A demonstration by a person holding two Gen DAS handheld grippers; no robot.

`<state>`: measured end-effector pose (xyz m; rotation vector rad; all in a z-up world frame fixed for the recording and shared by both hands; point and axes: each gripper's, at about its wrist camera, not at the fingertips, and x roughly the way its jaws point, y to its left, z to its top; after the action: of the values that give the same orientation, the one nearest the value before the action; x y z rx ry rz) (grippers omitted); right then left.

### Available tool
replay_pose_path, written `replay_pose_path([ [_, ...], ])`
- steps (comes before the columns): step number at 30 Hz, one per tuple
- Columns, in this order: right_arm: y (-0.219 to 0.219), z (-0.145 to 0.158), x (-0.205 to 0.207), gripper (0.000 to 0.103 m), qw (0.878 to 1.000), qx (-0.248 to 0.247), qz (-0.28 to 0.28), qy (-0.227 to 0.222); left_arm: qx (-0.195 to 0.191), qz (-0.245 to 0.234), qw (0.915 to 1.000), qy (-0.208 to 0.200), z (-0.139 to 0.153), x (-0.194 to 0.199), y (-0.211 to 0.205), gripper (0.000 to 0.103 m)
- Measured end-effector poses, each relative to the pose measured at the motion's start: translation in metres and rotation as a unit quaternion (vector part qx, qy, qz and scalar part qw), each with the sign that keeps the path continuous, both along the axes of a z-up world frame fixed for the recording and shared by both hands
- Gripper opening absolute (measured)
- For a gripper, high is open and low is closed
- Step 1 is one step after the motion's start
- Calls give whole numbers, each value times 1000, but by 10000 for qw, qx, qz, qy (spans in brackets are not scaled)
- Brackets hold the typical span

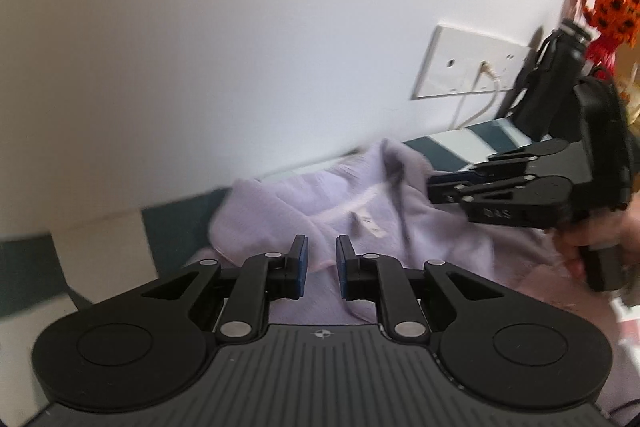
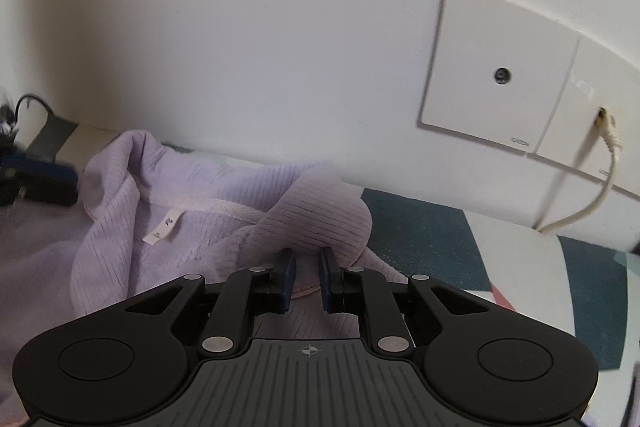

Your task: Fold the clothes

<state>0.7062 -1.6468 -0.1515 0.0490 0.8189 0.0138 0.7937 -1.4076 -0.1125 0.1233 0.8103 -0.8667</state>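
Lilac ribbed fabric: garment (image 2: pixel 224 195) lies rumpled against the wall in the middle of both wrist views, its collar end turned up so the paler inner band and a small white label (image 2: pixel 166 225) face outward; no flat fold shows yet, though the lower part is out of frame.
Surface: patterned cover (image 2: pixel 432 227) in dark teal and white carries the garment, giving a soft, wide bed to spread it on.
Left gripper (image 1: pixel 322 261): sits low at bottom centre of its view, jaws apart with a narrow gap, a pale hem edge passing between the blue pads (image 1: pixel 302 263); I cannot tell whether they touch it. Likely lined up to pinch that edge.
Right gripper (image 2: pixel 306 277): same posture at bottom centre of its view, jaws apart, a raised lobe of collar fabric just beyond the tips and a hem line between them; nothing looks clamped.
Pairing: in the left wrist view, right gripper enters from the right edge over the garment, held by a hand (image 1: pixel 600 239), so both tools flank the neckline, plausibly to take two points and pull it straight.
Wall: socket plate (image 2: pixel 500 75) with a white cable (image 2: pixel 592 183) at right, close to the cloth and a possible snag.
Stage: fits either an early spreading or a re-grip between folds.
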Motion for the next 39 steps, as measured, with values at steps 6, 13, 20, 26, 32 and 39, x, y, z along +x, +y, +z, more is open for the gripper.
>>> replay_pose_path([
  [6, -15, 9, -14, 29, 9997, 248, -6, -64, -505, -326, 9968, 518, 11, -40, -12, 22],
  [13, -10, -4, -5, 26, 9997, 256, 15, 40, -85, 50, 9998, 180, 3, -72, -25, 26],
  [20, -8, -7, -2, 26, 9998, 163, 93, 63, 313, 506, 9982, -102, -7, -103, -27, 0],
  [26, -10, -6, -2, 26, 9997, 230, 55, 112, 186, 696, 9958, 572, -25, -109, -15, 1],
  [32, -13, 3, -24, 29, 9993, 370, 62, 46, -361, 898, 9933, 623, 1, -94, -10, 24],
  [39, -11, 2, -47, 31, 9995, 282, 37, 123, 204, 412, 9980, 434, -14, -90, -53, 15],
])
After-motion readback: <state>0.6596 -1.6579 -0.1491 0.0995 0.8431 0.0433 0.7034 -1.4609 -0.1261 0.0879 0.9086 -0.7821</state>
